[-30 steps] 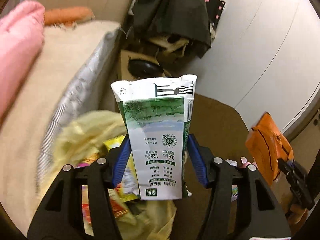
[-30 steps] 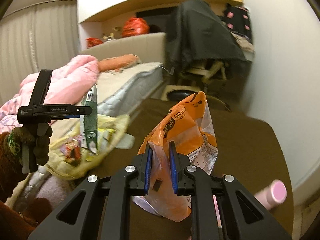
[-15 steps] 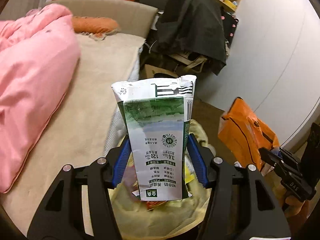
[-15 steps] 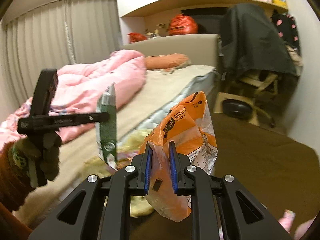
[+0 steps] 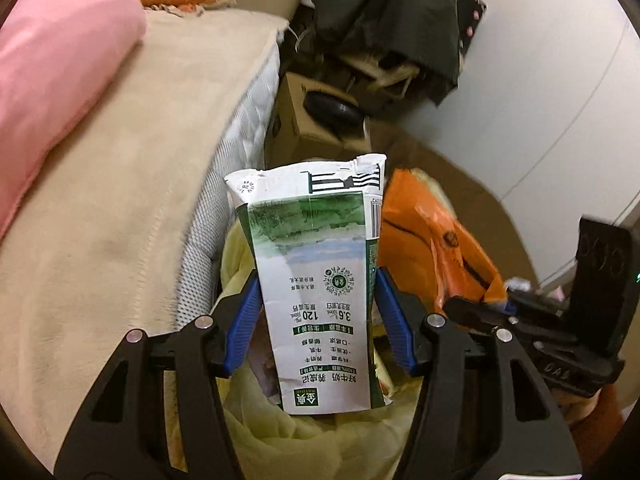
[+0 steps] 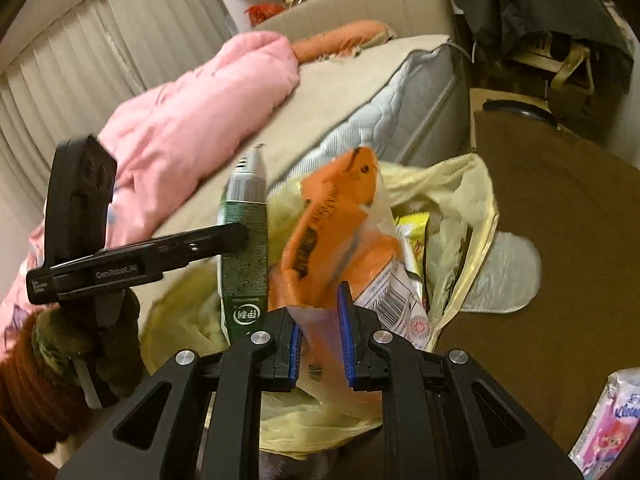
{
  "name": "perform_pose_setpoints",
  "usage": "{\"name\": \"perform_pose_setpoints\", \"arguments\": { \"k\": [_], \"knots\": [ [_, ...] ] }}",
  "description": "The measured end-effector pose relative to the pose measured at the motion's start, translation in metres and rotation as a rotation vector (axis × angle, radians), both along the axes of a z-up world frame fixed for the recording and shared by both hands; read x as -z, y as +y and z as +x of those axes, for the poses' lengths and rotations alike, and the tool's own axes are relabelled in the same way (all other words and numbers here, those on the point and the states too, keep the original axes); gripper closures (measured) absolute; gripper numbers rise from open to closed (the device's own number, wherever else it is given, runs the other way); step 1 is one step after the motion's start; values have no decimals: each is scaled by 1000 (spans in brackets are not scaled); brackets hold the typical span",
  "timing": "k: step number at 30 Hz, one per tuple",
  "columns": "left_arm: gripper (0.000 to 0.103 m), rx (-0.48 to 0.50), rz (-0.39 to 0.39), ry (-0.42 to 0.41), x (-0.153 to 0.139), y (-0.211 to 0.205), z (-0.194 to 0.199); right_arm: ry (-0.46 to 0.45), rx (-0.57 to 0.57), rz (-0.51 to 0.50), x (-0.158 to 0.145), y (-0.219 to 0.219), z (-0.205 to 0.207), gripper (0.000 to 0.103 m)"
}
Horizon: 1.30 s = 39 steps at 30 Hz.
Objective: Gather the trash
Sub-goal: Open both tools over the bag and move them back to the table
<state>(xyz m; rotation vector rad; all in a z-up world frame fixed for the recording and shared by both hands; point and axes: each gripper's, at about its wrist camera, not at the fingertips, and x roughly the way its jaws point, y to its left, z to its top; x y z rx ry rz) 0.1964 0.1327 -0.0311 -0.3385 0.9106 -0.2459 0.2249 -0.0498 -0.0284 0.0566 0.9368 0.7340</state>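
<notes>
Item 1, milk carton: flattened, green and white. Your left gripper was closed on it, blue pads pressing its two narrow edges about mid-height. It hung over the mouth of the yellow bag, beside the bed. Long axis ran roughly upright, along the fingers; the torn white end pointed up and away from you, the printed base down toward the bag. The print read upside down in the left wrist view.

Item 2, orange wrapper: crinkled plastic. It sat between the fingers of your right gripper, but the pads looked parted around it and the view was blurred, so you could not tell whether they pinched it or had let go. It lay just beside the carton, over the same bag, long axis rising away from the fingers, clear barcoded end low and to the right.

Risks, as judged:
- Both pieces crowded one opening; releasing together could have let one knock the other over the rim onto the brown floor.
- The bag's soft rim sagged; a carton dropped upright could have caught on it and tipped out toward the bed.
- The light wrapper could have clung to a pad and failed to fall.
</notes>
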Motion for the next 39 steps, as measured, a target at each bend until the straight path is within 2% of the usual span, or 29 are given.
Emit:
{"name": "perform_pose_setpoints", "arguments": {
  "k": [3,5,9,14,17,20,23,27,29,31,39],
  "knots": [
    [49,22,38,28,13,-6,3,-33,-39,-71,3,13,1,87],
    [49,20,37,43,19,-3,5,-38,-66,-106,9,21,3,87],
    [49,3,-16,57,21,9,5,-16,-100,-129,20,26,7,87],
    [49,-12,-91,87,18,26,5,-62,-126,-166,20,33,0,87],
    [47,-31,-103,87,12,32,5,-74,-118,-174,19,33,-5,83],
    [42,-42,-114,66,1,34,2,-120,-105,-184,12,32,-11,57],
    [42,-55,-110,34,-14,35,-1,-167,-97,-201,2,28,-19,56],
    [42,-105,-48,-28,-37,35,-9,-191,-51,-194,-12,11,-28,54],
    [42,-125,-24,-67,-49,31,-14,-200,-27,-179,-20,1,-32,48],
    [42,-136,-13,-90,-57,28,-16,-213,-2,-160,-28,-11,-39,48],
    [42,-87,6,-146,-78,-17,-20,-262,152,-141,-48,-82,-67,42]
  ]
}}
